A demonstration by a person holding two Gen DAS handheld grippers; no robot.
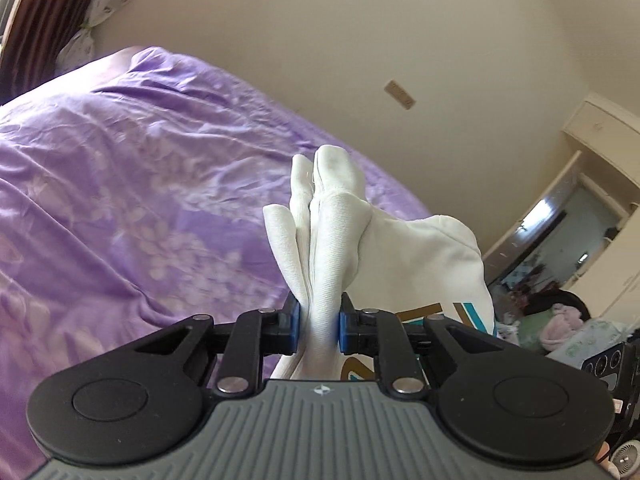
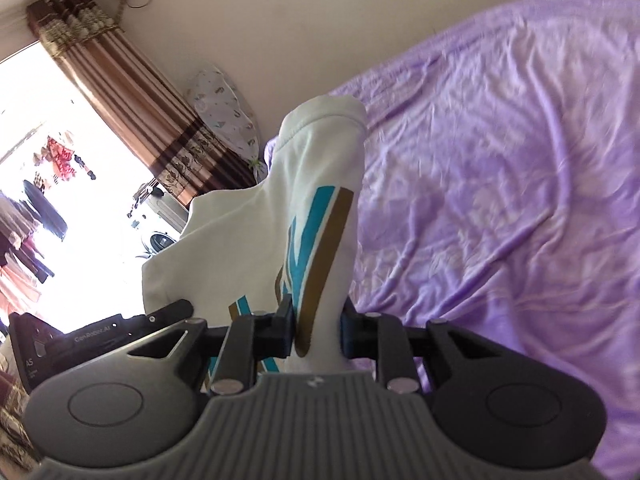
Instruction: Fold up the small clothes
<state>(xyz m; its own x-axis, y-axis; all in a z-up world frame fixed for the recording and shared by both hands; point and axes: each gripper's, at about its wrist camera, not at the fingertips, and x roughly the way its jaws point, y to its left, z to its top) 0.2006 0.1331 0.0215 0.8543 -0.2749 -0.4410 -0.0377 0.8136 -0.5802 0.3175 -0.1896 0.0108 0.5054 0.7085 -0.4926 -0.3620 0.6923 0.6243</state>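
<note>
Both grippers are clamping one white garment.
Left gripper and right gripper are pinching the white garment (teal-and-brown print) above the purple bedspread.

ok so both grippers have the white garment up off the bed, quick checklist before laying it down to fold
1. Left gripper shut on the white garment: ok, ribbed fabric bunched between its fingers.
2. Right gripper shut on the garment: ok, printed part pinched.
3. Garment spread flat between the grips: not ok, it hangs bunched and creased.
4. Purple bedspread free of other items where visible: ok, though wrinkled.
5. Lower hem clear of the bed: cannot tell, hidden below both cameras.
</note>
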